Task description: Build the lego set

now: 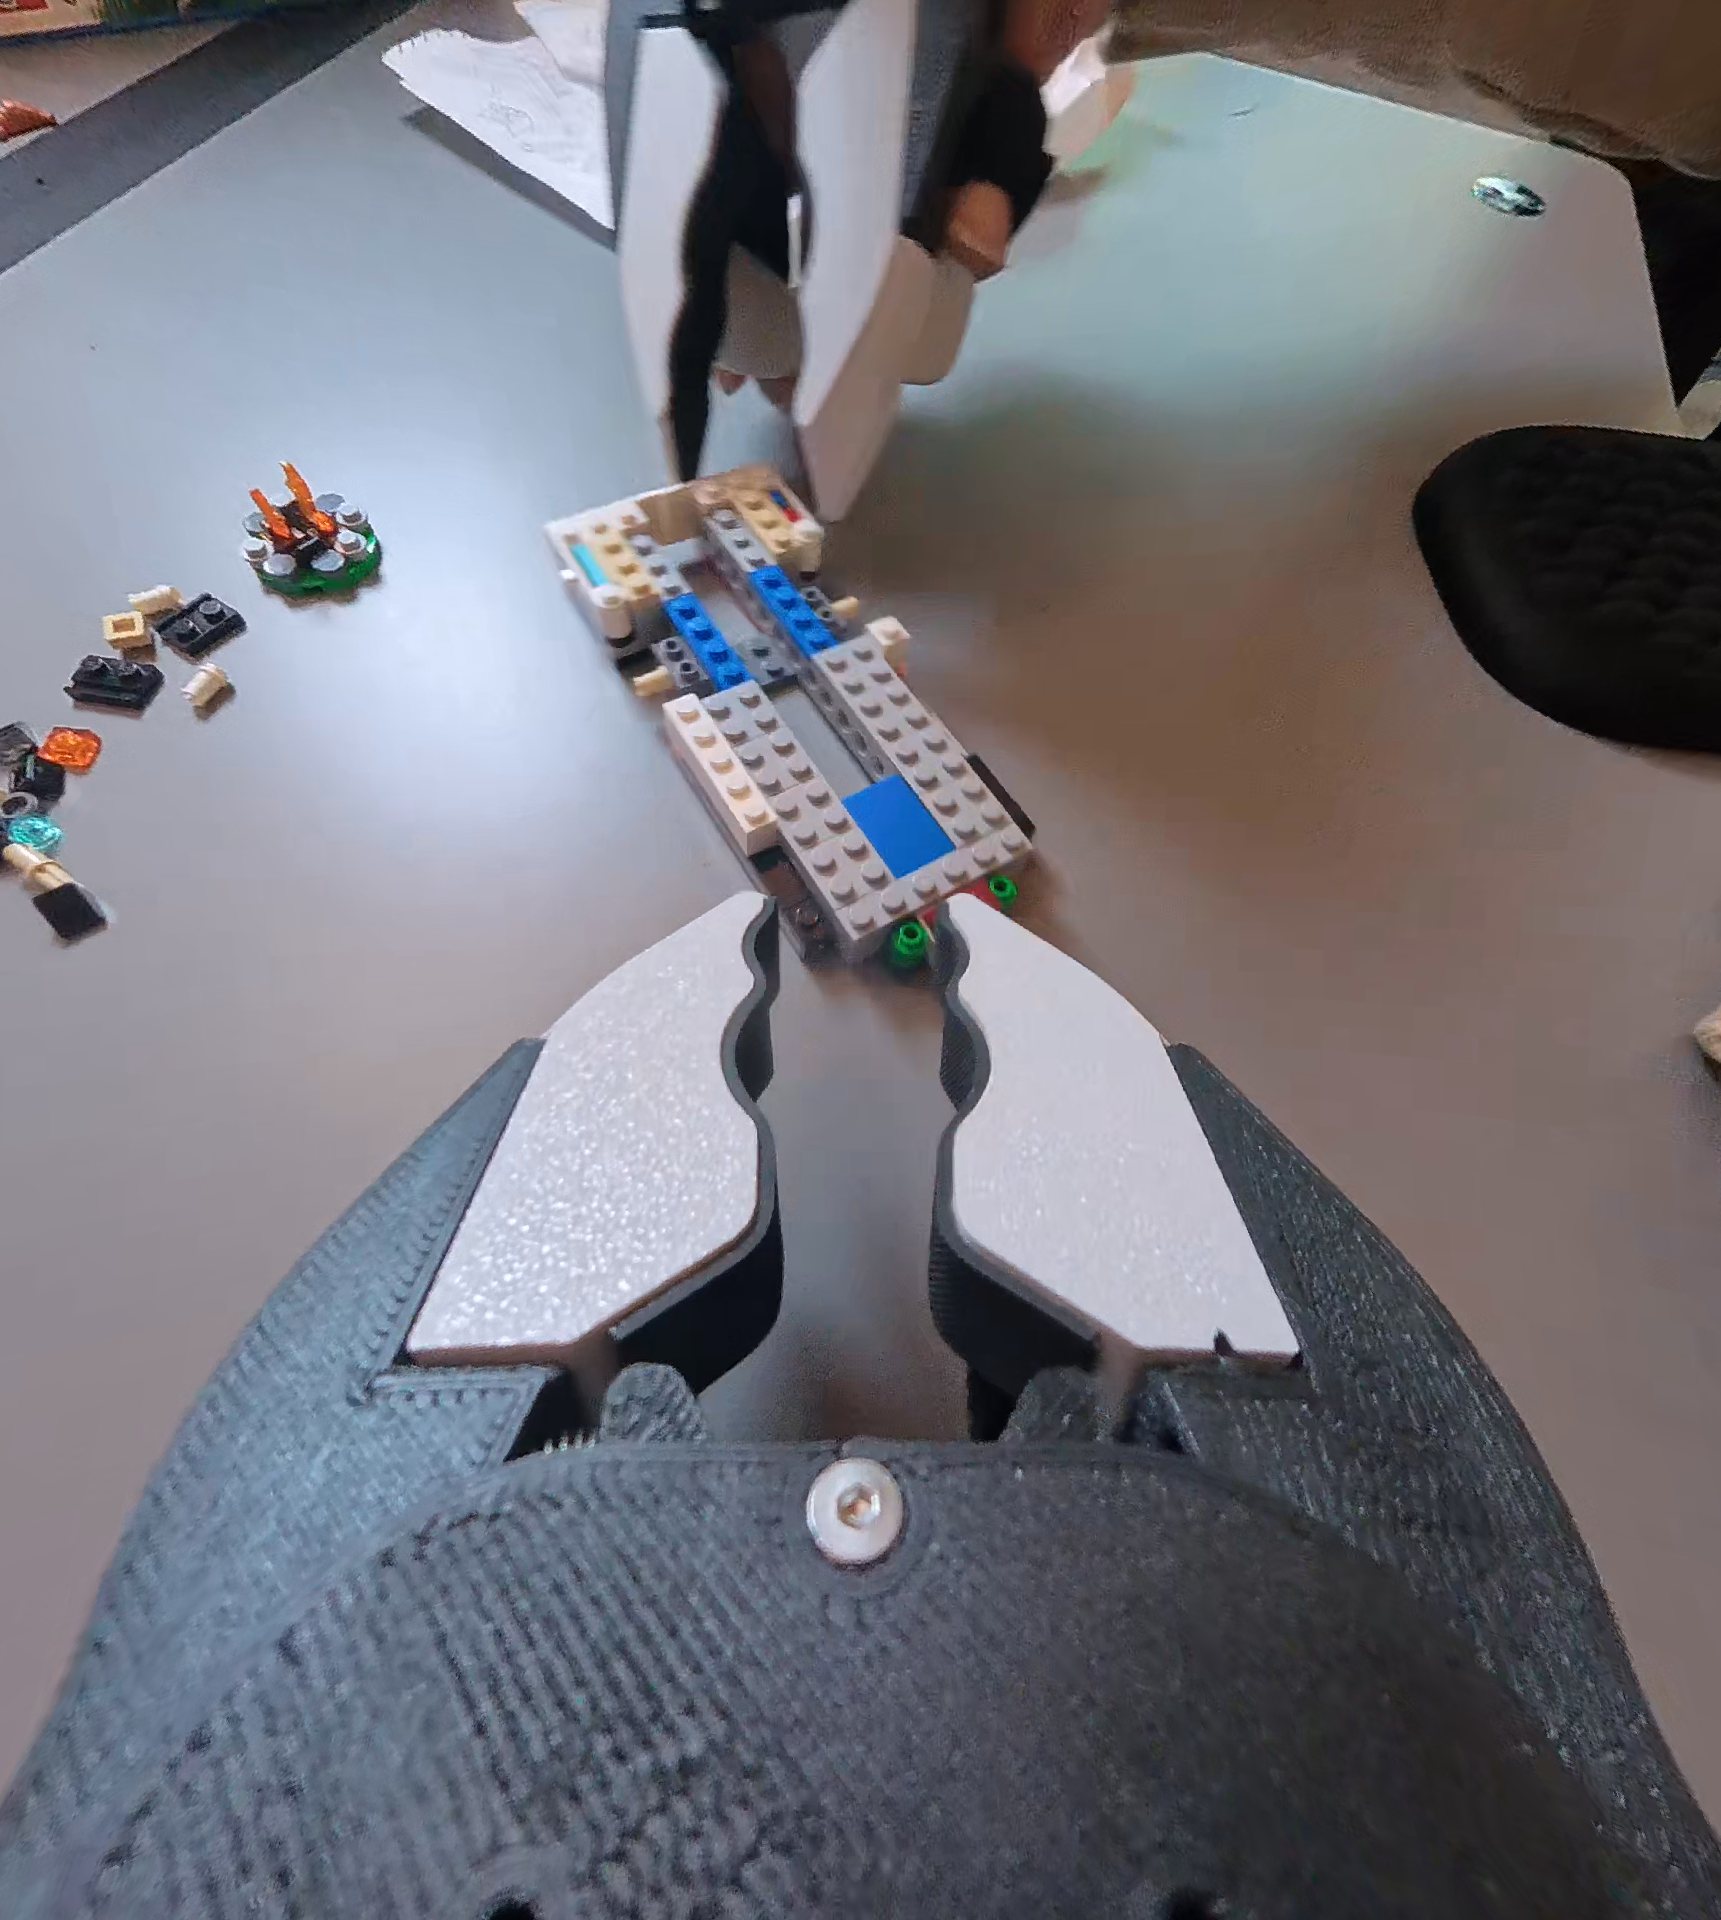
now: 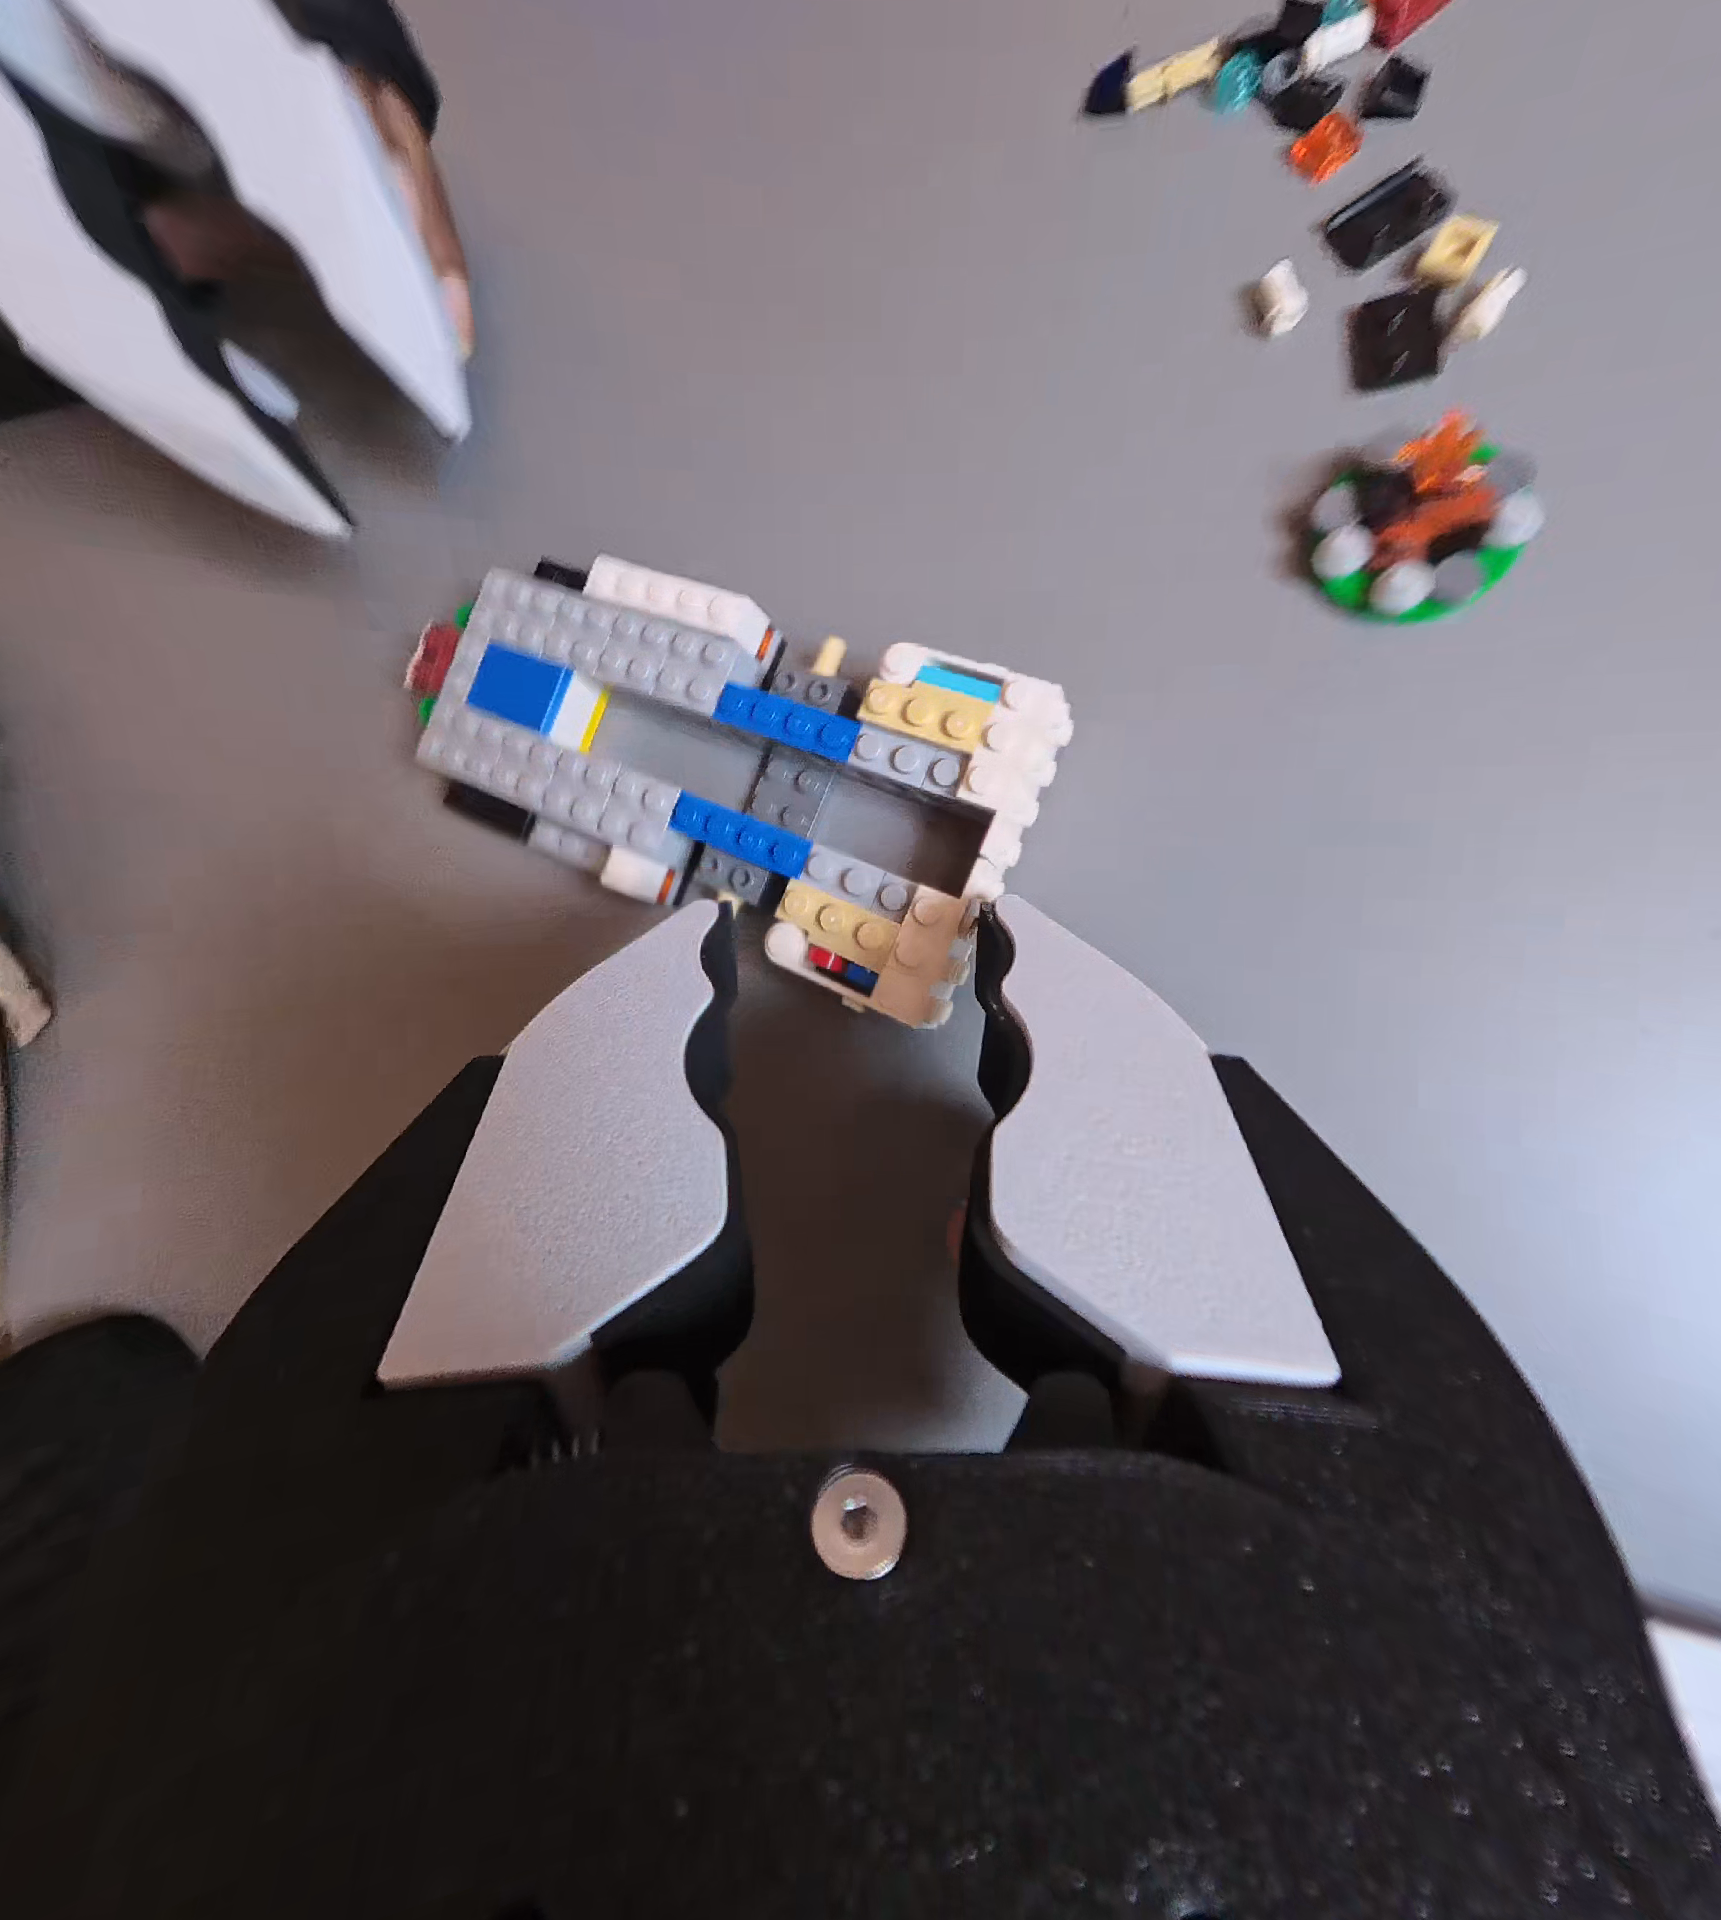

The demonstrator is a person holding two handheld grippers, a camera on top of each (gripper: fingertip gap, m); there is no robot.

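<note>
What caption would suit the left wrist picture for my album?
Open hand-held gripper at the near end of a grey-and-blue brick model on a grey table, loose pieces to its left.

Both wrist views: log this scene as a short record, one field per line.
Surface: grey table
Main object: long brick model in grey, blue, tan and white, lying flat
Left gripper: open, fingertips at the model's grey end beside the green studs, not clamped
Right gripper: open, tan-and-white corner of the model between its fingers, one side clearly apart
Nearby: round green campfire piece; scattered small loose bricks
Background: paper sheets
</note>
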